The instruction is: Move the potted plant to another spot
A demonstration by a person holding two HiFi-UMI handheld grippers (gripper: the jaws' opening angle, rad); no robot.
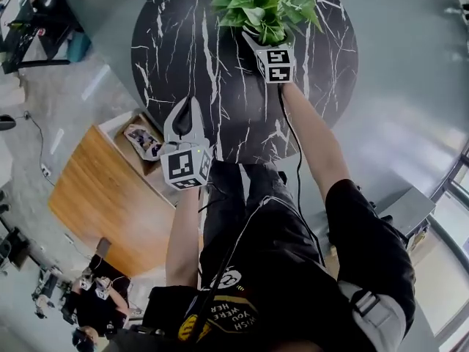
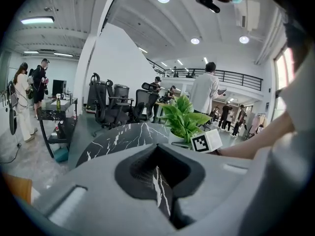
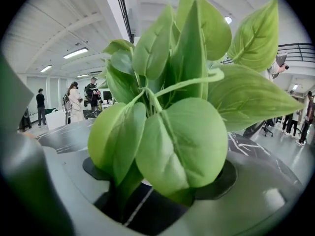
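Note:
A potted plant (image 1: 264,2) with broad green leaves stands at the far side of a round black marble table (image 1: 183,42). My right gripper (image 1: 253,39) reaches in at its base with the jaws spread wide. In the right gripper view the plant (image 3: 167,107) fills the picture and rises between the jaws of the right gripper (image 3: 157,181); the pads do not show pressing on the pot. The left gripper view shows the plant (image 2: 184,117) in its white pot (image 2: 174,137). My left gripper (image 1: 187,103) hovers over the table's near part, shut and holding nothing.
A wooden cabinet (image 1: 102,189) stands on the floor left of the table. Office chairs (image 2: 113,104) and a desk (image 2: 59,117) stand beyond the table, with several people about. A black cable (image 1: 297,160) runs along my right arm.

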